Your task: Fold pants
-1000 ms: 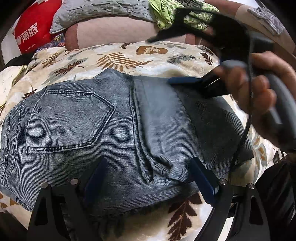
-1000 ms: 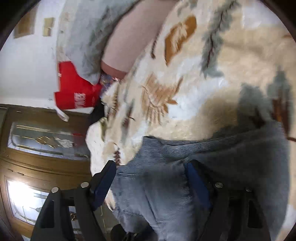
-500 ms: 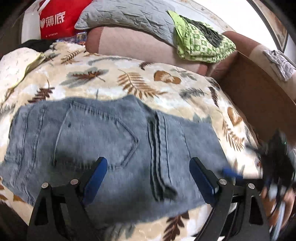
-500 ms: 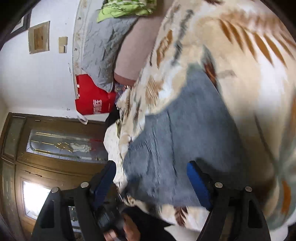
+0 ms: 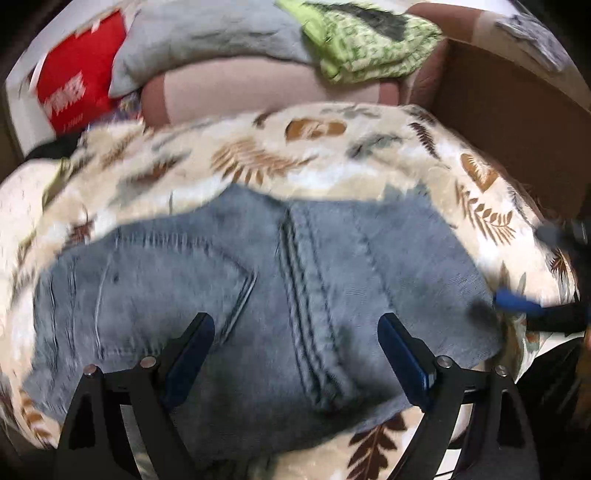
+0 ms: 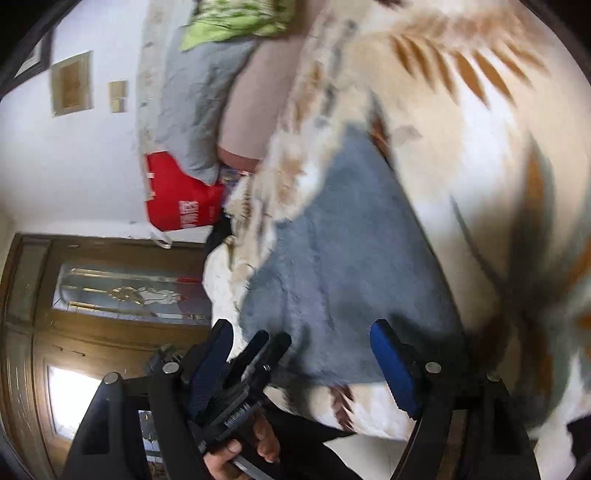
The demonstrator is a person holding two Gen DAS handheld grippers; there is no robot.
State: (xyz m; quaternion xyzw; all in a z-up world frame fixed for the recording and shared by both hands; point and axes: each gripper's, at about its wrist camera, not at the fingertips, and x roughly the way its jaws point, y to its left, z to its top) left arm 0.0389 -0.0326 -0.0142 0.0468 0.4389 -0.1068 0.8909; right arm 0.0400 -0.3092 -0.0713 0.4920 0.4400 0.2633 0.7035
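Cluttering beyond pants: apparently pillows.

The red bag carries white lettering, but blur leaves it unreadable in both views.

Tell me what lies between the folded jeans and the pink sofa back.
Only the leaf-print blanket lies between the jeans and the sofa back; the left wrist view shows it.

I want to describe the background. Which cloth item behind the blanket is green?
The checked cloth, bright green, on the sofa back; the pillow beside it is grey.
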